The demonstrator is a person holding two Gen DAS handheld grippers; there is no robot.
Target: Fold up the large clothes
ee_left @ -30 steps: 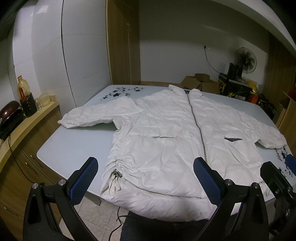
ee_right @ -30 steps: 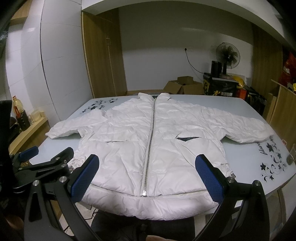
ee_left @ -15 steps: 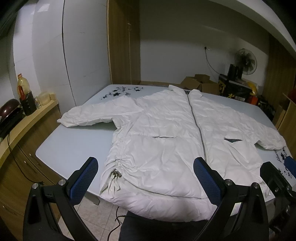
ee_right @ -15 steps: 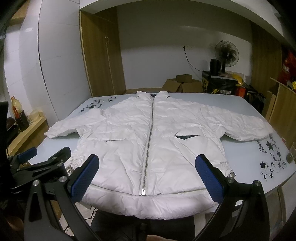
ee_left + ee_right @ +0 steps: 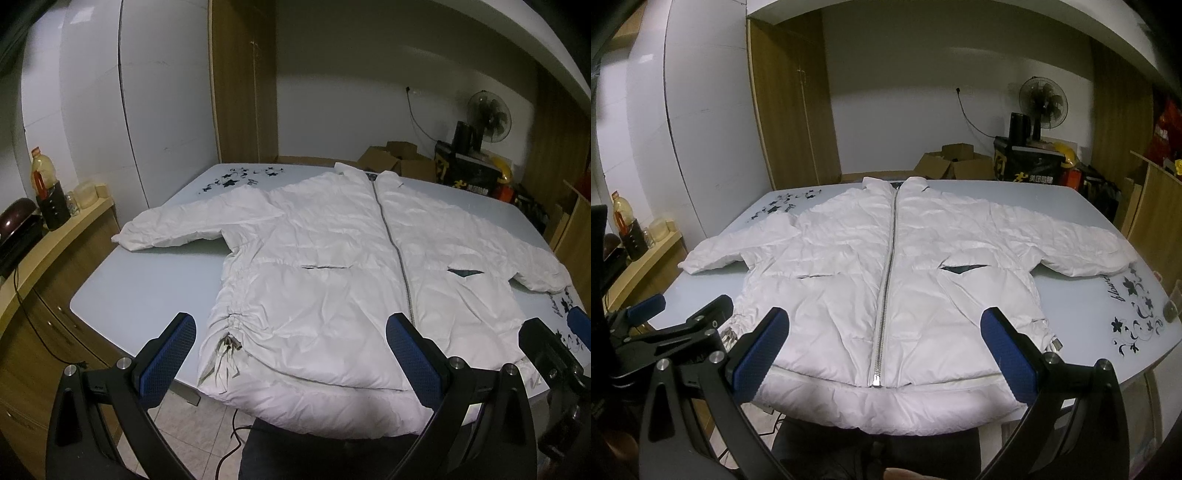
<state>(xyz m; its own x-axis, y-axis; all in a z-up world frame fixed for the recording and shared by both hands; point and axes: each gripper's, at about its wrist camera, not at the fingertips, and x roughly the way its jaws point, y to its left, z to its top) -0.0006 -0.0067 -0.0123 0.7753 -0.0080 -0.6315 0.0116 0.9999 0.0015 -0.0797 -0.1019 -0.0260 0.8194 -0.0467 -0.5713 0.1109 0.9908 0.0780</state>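
A white puffer jacket (image 5: 332,266) (image 5: 886,266) lies flat and zipped on the pale blue table (image 5: 140,284) (image 5: 1089,317), collar at the far side, both sleeves spread out sideways, hem hanging over the near edge. My left gripper (image 5: 291,354) hovers open above the hem's left part, near the drawstring gather (image 5: 229,343). My right gripper (image 5: 886,354) is open too, held over the hem around the zipper's lower end (image 5: 875,380). Neither touches the fabric. Each gripper shows at the edge of the other's view.
A wooden counter (image 5: 44,243) with a bottle (image 5: 42,173) and a pot stands left of the table. Cardboard boxes (image 5: 956,162), a fan (image 5: 1041,99) and a black crate sit beyond the far edge. A wooden cabinet (image 5: 1160,206) is at the right. A cable lies on the tiled floor below.
Both views have shifted only slightly; the grippers hold almost still above the hem, open throughout. The jacket has not moved.
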